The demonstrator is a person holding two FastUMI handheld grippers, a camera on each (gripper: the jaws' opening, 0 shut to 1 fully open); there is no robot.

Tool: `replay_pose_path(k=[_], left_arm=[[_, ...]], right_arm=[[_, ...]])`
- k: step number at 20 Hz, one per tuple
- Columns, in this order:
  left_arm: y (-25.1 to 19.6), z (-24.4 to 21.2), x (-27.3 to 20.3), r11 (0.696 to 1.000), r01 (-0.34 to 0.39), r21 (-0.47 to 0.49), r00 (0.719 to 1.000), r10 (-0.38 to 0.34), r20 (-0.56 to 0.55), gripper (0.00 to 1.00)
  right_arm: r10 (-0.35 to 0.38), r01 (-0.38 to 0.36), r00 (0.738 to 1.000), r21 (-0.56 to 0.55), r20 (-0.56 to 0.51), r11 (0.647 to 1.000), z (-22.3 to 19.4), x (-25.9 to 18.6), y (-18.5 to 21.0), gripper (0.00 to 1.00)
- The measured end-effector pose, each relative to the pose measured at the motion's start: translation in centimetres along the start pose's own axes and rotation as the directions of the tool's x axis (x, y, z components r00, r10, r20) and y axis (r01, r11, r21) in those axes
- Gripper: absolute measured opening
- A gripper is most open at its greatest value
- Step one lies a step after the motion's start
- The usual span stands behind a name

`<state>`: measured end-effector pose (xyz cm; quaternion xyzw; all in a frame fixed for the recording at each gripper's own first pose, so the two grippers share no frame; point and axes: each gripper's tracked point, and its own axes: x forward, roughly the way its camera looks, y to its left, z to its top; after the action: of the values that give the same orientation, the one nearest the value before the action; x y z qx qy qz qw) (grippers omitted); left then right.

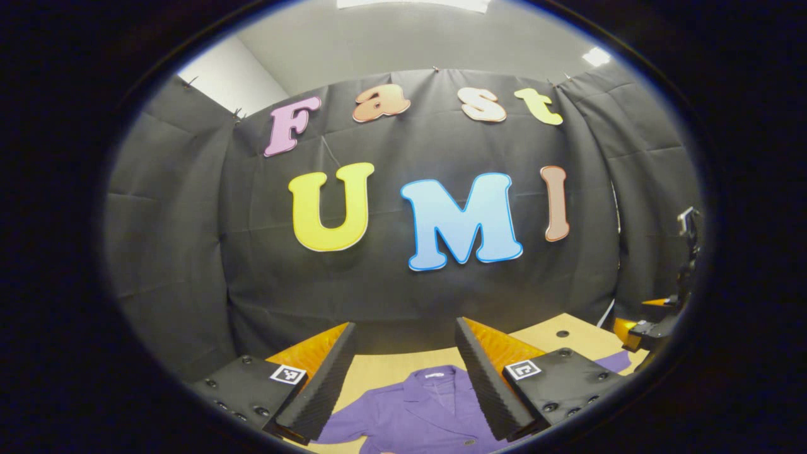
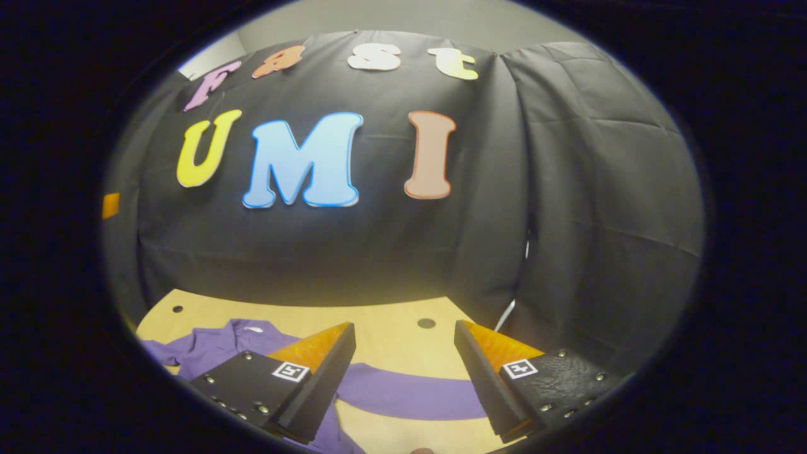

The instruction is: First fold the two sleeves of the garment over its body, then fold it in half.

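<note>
Right gripper view: right gripper [image 2: 405, 372] jaws spread above purple button-up shirt's [image 2: 220, 343] outstretched sleeve [image 2: 410, 392] on tan table [image 2: 391, 328]; risk: grabbing body w/ sleeve, skewing fold.

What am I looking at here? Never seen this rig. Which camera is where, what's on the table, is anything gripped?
There is no robot arm: a person holds a two-finger gripper in each hand, and a fisheye camera rides on each, looking forward along its fingers.

The left gripper view shows the left gripper at the bottom, fingers spread apart, with nothing between them. It hangs above a purple shirt that lies flat on a wooden table, collar towards the booth wall. At the far right edge of that view part of the other gripper shows.

The right gripper view shows the right gripper, also open and empty. One purple sleeve stretches out sideways across the table under it.

No sleeve looks folded yet.
</note>
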<state>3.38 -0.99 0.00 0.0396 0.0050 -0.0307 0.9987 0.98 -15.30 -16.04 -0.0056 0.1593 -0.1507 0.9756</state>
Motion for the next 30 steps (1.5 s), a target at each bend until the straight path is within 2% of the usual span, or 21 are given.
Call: replay_pose_path(k=[5,10,15,22,26,30], left_arm=[[0.4,-0.6,0.2,1.0,-0.025,0.004,0.999,0.025,-0.021,1.0],[0.7,-1.1,0.4,0.999,-0.049,0.008,0.998,0.049,-0.045,1.0],[0.8,-1.8,0.5,0.998,-0.069,0.008,0.995,0.07,-0.071,1.0],[1.0,-2.7,0.4,0.995,-0.098,0.004,0.99,0.098,-0.106,1.0],[1.1,-3.1,0.4,0.994,-0.111,0.001,0.986,0.111,-0.126,1.0],[0.9,-3.4,0.4,0.993,-0.116,-0.001,0.984,0.114,-0.138,1.0]], right_arm=[[-0.09,0.099,0.986,0.056,-0.141,0.993,-6.6,2.5,-5.0,0.95],[-0.136,0.154,0.96,0.057,-0.244,0.986,-12.1,4.6,-8.0,0.95],[-0.148,0.179,0.925,0.059,-0.35,0.982,-17.2,5.9,-9.6,0.95],[-0.135,0.171,0.883,0.039,-0.449,0.984,-22.4,7.3,-10.4,0.95],[-0.145,0.18,0.862,0.026,-0.485,0.983,-24.2,7.4,-11.0,0.94],[-0.128,0.17,0.852,0.036,-0.507,0.985,-25.0,7.3,-10.9,0.96]])
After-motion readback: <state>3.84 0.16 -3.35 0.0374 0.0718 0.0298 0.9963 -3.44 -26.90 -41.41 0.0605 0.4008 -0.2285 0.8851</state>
